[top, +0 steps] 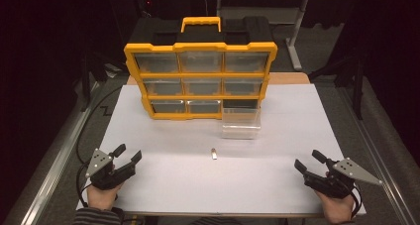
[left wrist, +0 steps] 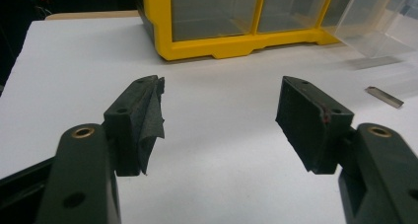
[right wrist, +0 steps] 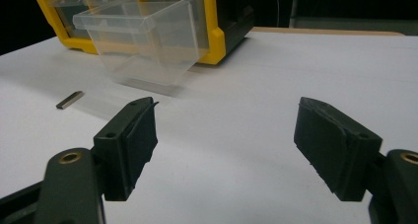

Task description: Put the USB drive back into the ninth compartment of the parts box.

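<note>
Metal bar (top: 214, 153), small and flat, lies bare on the white desk (top: 168, 185), about midway between the two tools and a little farther out than either of them. Left tool (top: 128, 153) rests near the desk's left front corner, held by a hand (top: 102, 195) in a striped sleeve, its jaws spread wide with nothing between them; in the left gripper view the bar (left wrist: 384, 96) shows off to the right, beyond the right-hand jaw and well apart from it. Right tool (top: 309, 161) sits near the right front corner in the other hand (top: 338, 209), jaws also standing wide and empty; in the right gripper view the bar (right wrist: 69, 99) lies up and to the left, past the left-hand jaw, again well clear.

Just beyond the bar stands a clear plastic drawer (top: 240, 122), pulled out and set on the desk in front of the organizer's bottom right slot. The yellow organizer (top: 200, 75) stands upright at the back of the desk, with a carry handle on top and three rows of clear drawers. From the right gripper view the drawer (right wrist: 148, 41) leans against the organizer's yellow frame (right wrist: 214, 31), the bar near its front left corner but not touching it.
</note>
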Motion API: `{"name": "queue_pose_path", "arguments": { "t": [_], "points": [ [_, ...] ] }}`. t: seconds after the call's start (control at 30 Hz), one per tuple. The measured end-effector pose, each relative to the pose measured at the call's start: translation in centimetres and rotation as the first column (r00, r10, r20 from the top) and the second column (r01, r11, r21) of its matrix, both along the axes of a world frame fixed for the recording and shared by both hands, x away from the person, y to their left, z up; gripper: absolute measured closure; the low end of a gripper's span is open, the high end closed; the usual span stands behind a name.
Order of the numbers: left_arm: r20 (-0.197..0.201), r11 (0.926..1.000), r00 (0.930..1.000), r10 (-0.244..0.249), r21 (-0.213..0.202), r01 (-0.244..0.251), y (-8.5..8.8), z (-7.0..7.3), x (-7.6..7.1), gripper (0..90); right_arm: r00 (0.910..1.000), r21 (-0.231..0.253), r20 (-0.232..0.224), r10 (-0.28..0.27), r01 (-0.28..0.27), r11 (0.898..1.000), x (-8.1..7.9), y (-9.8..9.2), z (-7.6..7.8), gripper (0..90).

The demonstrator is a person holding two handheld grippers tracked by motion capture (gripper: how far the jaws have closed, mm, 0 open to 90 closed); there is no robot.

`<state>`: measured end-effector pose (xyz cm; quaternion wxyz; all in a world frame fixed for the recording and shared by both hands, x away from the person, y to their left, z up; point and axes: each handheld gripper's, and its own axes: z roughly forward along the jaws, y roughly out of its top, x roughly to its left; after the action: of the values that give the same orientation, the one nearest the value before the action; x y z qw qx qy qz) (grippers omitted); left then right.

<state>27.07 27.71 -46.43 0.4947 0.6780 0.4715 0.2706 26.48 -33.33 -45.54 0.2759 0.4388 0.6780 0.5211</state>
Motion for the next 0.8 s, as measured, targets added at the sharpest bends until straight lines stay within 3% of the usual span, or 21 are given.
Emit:
{"name": "queue_pose_path", "arguments": {
  "t": [0.07,0.17,0.37,0.53,0.63,0.8],
  "points": [
    [-0.009,1.0000,1.0000,0.001,-0.004,-0.001,0.0,0.0,0.2,34.7,1.0000,-0.006,-0.002,0.003,-0.003,1.000,0.1,0.0,-0.1,24.9],
    [-0.018,0.9998,0.9998,-0.006,0.021,0.007,-0.1,-0.2,0.3,34.7,1.0000,0.003,-0.003,-0.007,0.007,1.000,0.0,0.0,0.0,24.9],
    [-0.012,0.9999,0.9999,-0.006,0.016,0.006,0.1,0.0,0.0,34.4,1.0000,-0.007,0.000,-0.003,0.003,1.000,0.2,0.4,0.0,25.4],
    [-0.020,1.0000,0.9998,-0.005,0.005,0.005,-0.1,0.0,0.6,33.9,0.9997,-0.024,0.012,-0.020,0.020,1.000,-0.3,0.3,0.0,26.3],
    [-0.026,0.9999,0.9996,-0.008,0.007,0.008,-0.4,0.0,0.9,34.1,0.9996,0.007,0.009,-0.027,0.027,1.000,-0.7,-0.2,0.0,26.3],
    [-0.030,0.9998,0.9995,-0.013,0.017,0.014,-0.4,-0.1,0.9,34.3,0.9988,0.017,0.015,-0.048,0.047,0.999,-0.9,-0.4,-0.1,28.1]
  ]
}}
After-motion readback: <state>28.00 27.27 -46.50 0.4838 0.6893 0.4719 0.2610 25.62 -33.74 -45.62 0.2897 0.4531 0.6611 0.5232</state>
